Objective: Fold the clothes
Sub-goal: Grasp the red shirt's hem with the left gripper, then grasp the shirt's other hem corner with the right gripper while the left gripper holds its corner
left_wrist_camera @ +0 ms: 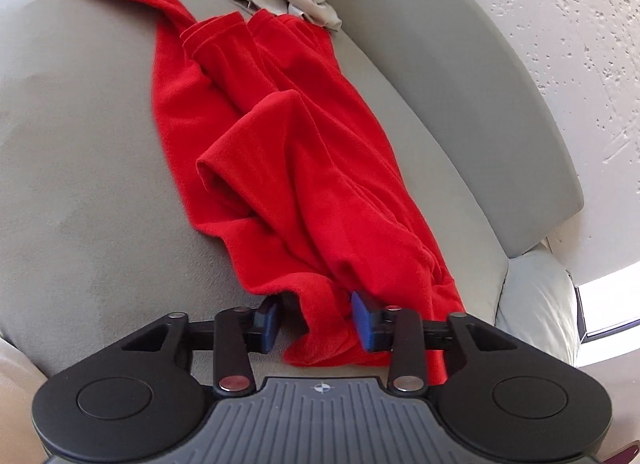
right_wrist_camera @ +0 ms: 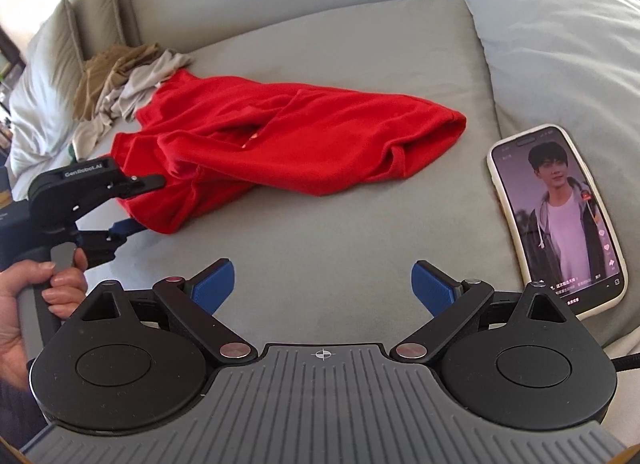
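Red shirt (right_wrist_camera: 280,136), left tool (right_wrist_camera: 132,204) marked "GenRobot.AI", lit phone (right_wrist_camera: 560,216)

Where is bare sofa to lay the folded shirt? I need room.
Bare seat lies between the red shirt, the phone and the open right gripper. Crowded far left, where the beige clothes pile meets the shirt.

Daylight falls on a grey fabric sofa (right_wrist_camera: 360,44) with pale cushions (right_wrist_camera: 560,44), against a pitted white plaster wall (left_wrist_camera: 560,24).
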The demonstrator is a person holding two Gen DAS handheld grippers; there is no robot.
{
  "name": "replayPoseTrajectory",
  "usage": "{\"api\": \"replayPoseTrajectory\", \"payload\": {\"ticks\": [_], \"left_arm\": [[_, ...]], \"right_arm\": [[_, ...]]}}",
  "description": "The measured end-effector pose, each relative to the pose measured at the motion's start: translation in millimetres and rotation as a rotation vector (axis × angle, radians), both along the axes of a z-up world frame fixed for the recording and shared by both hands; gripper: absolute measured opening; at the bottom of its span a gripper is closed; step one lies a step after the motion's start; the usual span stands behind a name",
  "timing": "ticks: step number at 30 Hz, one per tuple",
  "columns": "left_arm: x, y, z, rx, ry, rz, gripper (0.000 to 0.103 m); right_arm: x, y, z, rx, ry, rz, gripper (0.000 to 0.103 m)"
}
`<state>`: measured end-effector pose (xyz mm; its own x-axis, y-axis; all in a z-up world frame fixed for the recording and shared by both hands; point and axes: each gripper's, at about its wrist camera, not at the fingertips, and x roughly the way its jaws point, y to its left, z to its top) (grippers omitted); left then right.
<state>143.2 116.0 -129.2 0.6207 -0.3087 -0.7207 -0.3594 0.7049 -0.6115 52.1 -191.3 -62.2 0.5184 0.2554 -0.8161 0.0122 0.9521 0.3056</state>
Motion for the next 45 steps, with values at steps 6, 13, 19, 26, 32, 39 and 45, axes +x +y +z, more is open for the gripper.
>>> {"api": "replayPoseTrajectory", "payload": {"ticks": [6, 13, 19, 26, 32, 39, 45], "left_arm": [[10.4, -2.2, -13.4, -0.088, 0.041, 0.022, 0.013], [-16.6, 13.0, 25.7, -0.037, -0.081, 0.071, 0.000], [-58.6, 52.4, 74.2, 0.058, -0.206, 0.162, 0.000], [-63.9, 73.5, 63.4, 0.130, -0.140, 0.150, 0.000], [-65.3, 69.5, 51.4, 0.141, -0.135, 0.146, 0.000], [-64.5, 73.0, 45.9, 0.147, -0.113, 0.159, 0.000], [-63.2, 73.7, 40.9, 0.156, -0.095, 0.161, 0.000]], "right_arm": [[3.0, -5.8, -6.0, 0.000, 0.006, -0.023, 0.096], [9.7, -16.0, -11.0, -0.026, -0.028, -0.050, 0.092], [16.8, -31.7, -10.6, -0.086, -0.095, -0.079, 0.082], [16.6, -22.9, -29.4, -0.093, -0.108, 0.024, 0.072], [-6.4, -9.7, -38.4, -0.144, -0.191, 0.145, 0.056], [-4.0, 13.3, -55.3, -0.294, -0.369, 0.293, 0.055], [-19.0, 27.7, -62.1, -0.391, -0.516, 0.394, 0.054]]}}
